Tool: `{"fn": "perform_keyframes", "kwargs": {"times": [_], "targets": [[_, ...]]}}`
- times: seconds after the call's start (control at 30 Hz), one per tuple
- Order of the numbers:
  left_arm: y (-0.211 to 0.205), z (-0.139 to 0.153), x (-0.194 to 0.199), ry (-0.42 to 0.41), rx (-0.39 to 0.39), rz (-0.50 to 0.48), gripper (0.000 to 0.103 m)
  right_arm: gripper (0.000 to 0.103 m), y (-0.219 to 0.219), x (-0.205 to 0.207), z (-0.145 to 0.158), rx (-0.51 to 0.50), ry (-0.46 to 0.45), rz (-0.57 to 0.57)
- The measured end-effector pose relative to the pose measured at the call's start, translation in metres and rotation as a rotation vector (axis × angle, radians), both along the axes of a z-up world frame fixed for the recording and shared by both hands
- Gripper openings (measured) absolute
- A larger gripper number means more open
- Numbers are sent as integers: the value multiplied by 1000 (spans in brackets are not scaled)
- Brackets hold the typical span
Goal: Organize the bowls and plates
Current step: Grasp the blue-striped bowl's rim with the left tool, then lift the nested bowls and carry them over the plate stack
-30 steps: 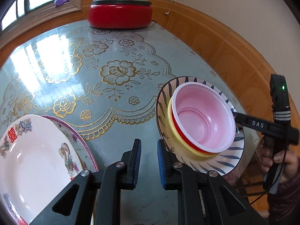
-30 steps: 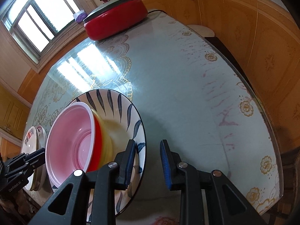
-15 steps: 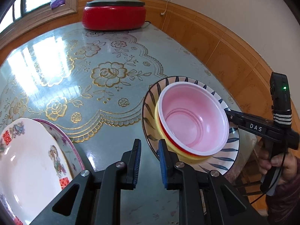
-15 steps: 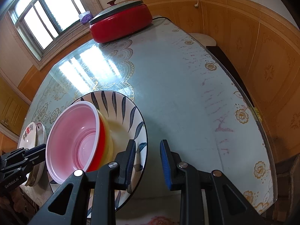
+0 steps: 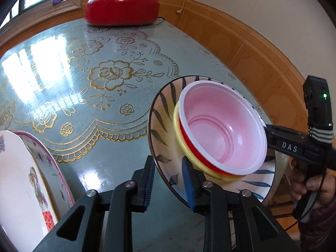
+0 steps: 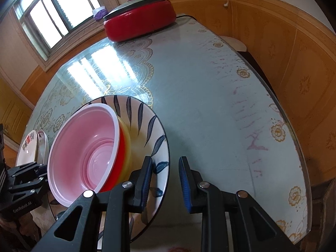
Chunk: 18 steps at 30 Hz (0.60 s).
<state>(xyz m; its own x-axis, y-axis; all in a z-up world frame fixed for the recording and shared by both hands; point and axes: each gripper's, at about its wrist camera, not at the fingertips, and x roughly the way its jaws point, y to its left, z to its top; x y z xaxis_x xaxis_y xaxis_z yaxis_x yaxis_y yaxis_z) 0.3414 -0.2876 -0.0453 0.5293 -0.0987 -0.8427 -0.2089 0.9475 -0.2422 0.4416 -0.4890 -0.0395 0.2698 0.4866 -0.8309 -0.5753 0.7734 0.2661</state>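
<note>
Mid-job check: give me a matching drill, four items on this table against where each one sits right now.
Things:
1. pink plastic bowl
2. blue leaf-patterned ceramic plate
3. red electric pot with grey lid
4. white floral plate

Places:
A. far end of the table, near the window
B. nested on top of a red and a yellow bowl
C. left near edge, stacked on a purple-rimmed plate
D. rim between the left gripper's open fingers, under the bowls

Pairs: 1-B, 2-D, 3-A, 4-C
</note>
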Motion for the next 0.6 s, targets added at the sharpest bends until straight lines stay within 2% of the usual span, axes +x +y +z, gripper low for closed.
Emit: {"fn": "perform_keyframes", "kwargs": {"times": [0.37, 0.47, 0.53, 0.6], "targets": [[-1, -10, 8, -11, 38, 1, 31, 24, 18, -12, -5, -32, -38, 103], [-8, -13, 8, -1, 17, -41, 23, 23, 18, -16, -6, -22, -50, 111], [-11, -11, 6, -3, 47, -43, 23, 22, 17, -18, -6, -17, -59, 113], [-7, -11, 7, -3, 26, -38, 22, 22, 16, -19, -7, -6, -60, 116]]}}
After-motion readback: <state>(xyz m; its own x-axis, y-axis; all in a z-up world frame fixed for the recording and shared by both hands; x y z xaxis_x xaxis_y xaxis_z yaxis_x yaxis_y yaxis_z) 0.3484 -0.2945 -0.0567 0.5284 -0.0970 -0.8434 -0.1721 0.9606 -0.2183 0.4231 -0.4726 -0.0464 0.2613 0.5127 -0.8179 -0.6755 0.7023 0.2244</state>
